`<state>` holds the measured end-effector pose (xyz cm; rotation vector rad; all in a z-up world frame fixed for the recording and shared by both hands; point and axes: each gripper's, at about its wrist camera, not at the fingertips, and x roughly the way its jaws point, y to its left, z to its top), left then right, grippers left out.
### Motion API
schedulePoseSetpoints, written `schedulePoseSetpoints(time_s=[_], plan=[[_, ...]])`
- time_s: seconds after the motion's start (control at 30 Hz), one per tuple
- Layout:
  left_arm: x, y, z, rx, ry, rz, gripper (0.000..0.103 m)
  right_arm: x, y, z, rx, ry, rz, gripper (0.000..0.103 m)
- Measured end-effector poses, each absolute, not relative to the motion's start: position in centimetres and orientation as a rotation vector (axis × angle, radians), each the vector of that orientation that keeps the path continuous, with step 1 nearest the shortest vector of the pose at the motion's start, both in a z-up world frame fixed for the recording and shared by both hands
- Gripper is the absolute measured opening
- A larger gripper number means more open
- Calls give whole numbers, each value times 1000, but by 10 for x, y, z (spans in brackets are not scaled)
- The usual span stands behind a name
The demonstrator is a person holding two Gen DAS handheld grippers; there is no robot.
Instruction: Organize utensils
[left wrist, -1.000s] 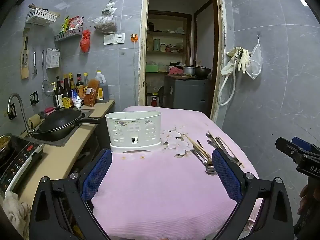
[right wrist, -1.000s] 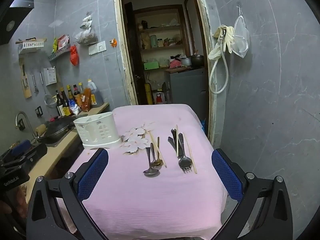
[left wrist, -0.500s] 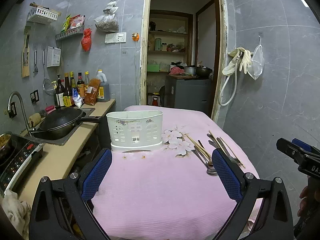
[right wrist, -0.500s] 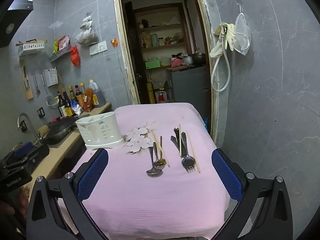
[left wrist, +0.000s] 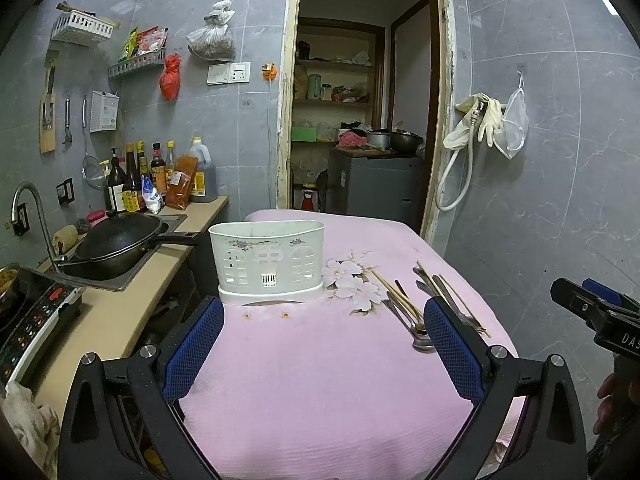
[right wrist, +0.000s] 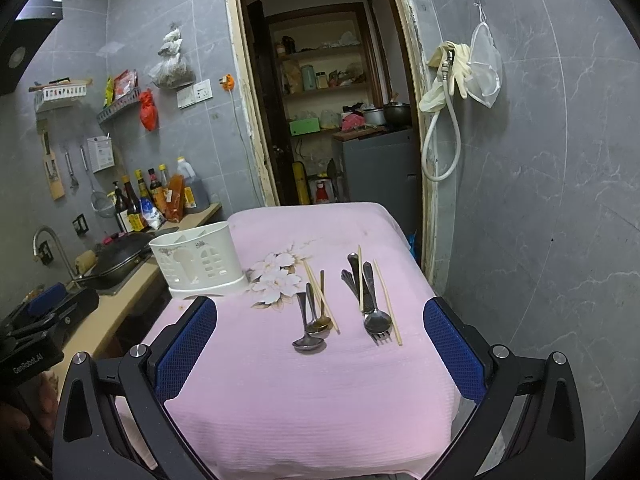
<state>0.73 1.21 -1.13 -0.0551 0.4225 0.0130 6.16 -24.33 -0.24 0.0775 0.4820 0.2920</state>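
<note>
A white plastic utensil holder (left wrist: 267,266) (right wrist: 200,266) stands at the left of a table with a pink cloth (left wrist: 320,380) (right wrist: 312,392). To its right lie spoons (right wrist: 310,322), forks (right wrist: 372,300) and wooden chopsticks (right wrist: 387,308); in the left wrist view they lie at the right (left wrist: 416,308). My left gripper (left wrist: 322,344) is open and empty, hovering above the near part of the table, facing the holder. My right gripper (right wrist: 320,344) is open and empty, hovering short of the utensils.
A counter on the left holds a black wok (left wrist: 118,240), an induction cooker (left wrist: 32,316) and sauce bottles (left wrist: 152,178). A doorway (left wrist: 360,120) opens behind the table. A grey tiled wall (right wrist: 540,200) stands right of the table.
Both grippers have drifted slightly; the views rose and shifted a little toward the table. Nothing on the table has moved.
</note>
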Motion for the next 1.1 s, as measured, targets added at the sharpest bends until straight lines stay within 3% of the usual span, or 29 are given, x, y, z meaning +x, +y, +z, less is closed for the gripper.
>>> schedulePoseSetpoints(time_s=[1.1], plan=[[11,8,-6,-57,420,13,98,63,-245,0,79,486,294,103]])
